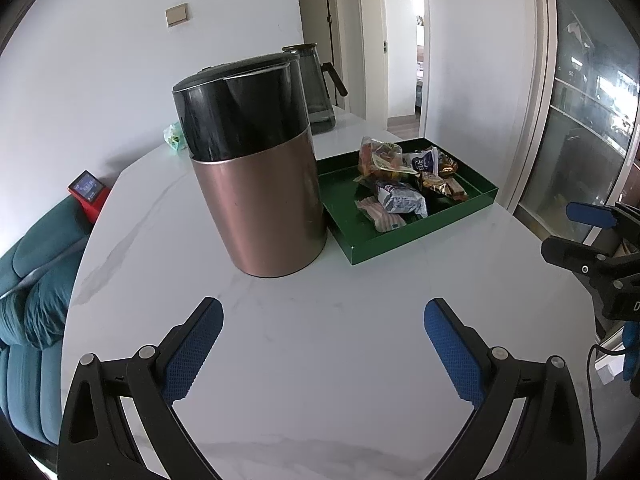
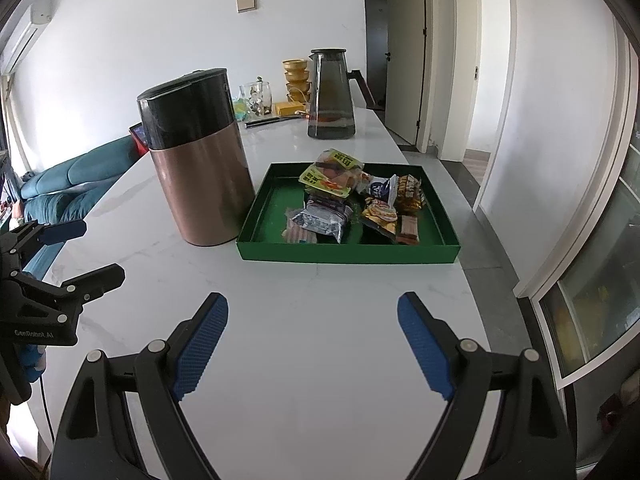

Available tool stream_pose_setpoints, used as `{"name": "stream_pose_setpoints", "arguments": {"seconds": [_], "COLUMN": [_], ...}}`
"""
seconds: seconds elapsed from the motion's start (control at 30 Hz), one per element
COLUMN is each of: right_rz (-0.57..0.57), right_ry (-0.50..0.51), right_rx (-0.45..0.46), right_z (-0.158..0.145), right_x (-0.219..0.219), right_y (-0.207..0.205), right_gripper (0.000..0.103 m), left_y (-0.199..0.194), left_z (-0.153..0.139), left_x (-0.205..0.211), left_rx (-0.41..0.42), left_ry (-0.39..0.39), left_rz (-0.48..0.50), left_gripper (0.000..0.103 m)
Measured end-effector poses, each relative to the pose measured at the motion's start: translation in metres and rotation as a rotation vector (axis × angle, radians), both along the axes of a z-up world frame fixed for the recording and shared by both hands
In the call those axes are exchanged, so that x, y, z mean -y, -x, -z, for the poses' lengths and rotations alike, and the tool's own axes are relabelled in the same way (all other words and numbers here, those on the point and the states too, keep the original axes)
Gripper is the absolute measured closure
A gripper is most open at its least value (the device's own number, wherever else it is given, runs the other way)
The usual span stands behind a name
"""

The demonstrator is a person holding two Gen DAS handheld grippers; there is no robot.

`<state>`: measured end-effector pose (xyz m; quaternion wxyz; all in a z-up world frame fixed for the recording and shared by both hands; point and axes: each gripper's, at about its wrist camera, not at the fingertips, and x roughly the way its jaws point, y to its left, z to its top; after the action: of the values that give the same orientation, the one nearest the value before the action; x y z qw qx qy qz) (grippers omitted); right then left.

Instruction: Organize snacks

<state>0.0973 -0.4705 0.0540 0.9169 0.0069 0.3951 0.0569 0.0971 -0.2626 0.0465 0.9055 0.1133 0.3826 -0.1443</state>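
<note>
Both the left gripper (image 1: pixel 323 354) and right gripper (image 2: pixel 313 346) hover spread wide, holding nothing. The snacks (image 2: pixel 352 204) lie heaped in the green tray (image 2: pixel 348 254) near the table's far right edge, beside the copper canister (image 2: pixel 200 176). Take the topmost packet by its crimped end.

Glossy marble table (image 2: pixel 328 360), metallic bin (image 2: pixel 200 192)

1 tray (image 2: pixel 348 254), 1 canister (image 2: pixel 196 164), 1 jug (image 2: pixel 331 96), 2 grippers (image 2: pixel 312 344).

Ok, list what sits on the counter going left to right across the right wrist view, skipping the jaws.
Copper bin → green tray holding snack packets. The glass pitcher stands farther back, above the tray, so its place is unclear.
</note>
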Motion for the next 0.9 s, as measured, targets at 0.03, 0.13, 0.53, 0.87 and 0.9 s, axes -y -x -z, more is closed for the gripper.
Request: {"name": "stream_pose_setpoints", "arguments": {"seconds": [0.03,0.13,0.53,0.87,0.9], "right_rz": [0.0,0.0,0.01,0.048,0.053], "right_ry": [0.001,0.002,0.009,0.029,0.03], "right_rx": [-0.003,-0.004,-0.018,-0.049,-0.052], "right_z": [0.001,0.002,0.009,0.017,0.018], "right_x": [0.0,0.0,0.007,0.029,0.032], "right_y": [-0.001,-0.003,-0.006,0.001,0.003], "right_gripper": [0.0,0.0,0.0,0.0,0.0], "left_y": [0.0,-0.001,-0.01,-0.012,-0.012], "left_z": [0.0,0.001,0.01,0.024,0.026], "left_x": [0.0,-0.001,-0.009,-0.025,-0.026], "left_rx": [-0.002,-0.006,-0.028,-0.054,-0.056], "left_ry": [0.0,0.002,-0.004,-0.018,-0.02], "left_rz": [-0.001,-0.003,-0.029,-0.051,-0.052], "left_gripper": [0.004,0.004,0.004,0.004,0.004]}}
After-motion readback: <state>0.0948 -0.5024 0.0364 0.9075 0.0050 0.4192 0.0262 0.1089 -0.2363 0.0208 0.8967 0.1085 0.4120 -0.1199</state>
